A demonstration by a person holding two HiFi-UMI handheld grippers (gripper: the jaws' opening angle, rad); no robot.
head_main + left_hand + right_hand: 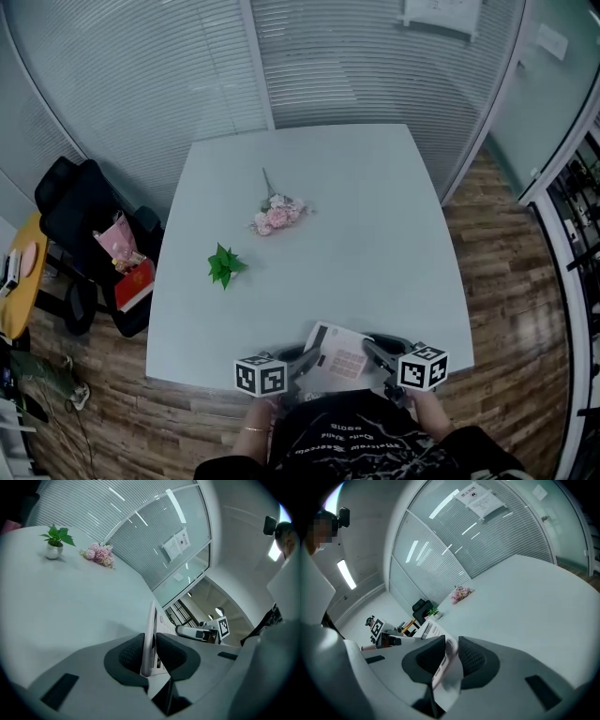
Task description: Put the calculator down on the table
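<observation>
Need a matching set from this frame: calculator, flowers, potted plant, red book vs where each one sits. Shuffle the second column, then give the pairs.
Things:
1. white calculator with pink keys
2. bunch of pink flowers
3. small green plant in a white pot
4. red book

Places:
A. on the black chair left of the white table
B. lying near the middle of the table
C. clamped between the left claw and the right claw at the table's near edge
D. standing on the table, left of the flowers and nearer the person

Pairs: 1-C, 2-B, 3-D, 4-A
</observation>
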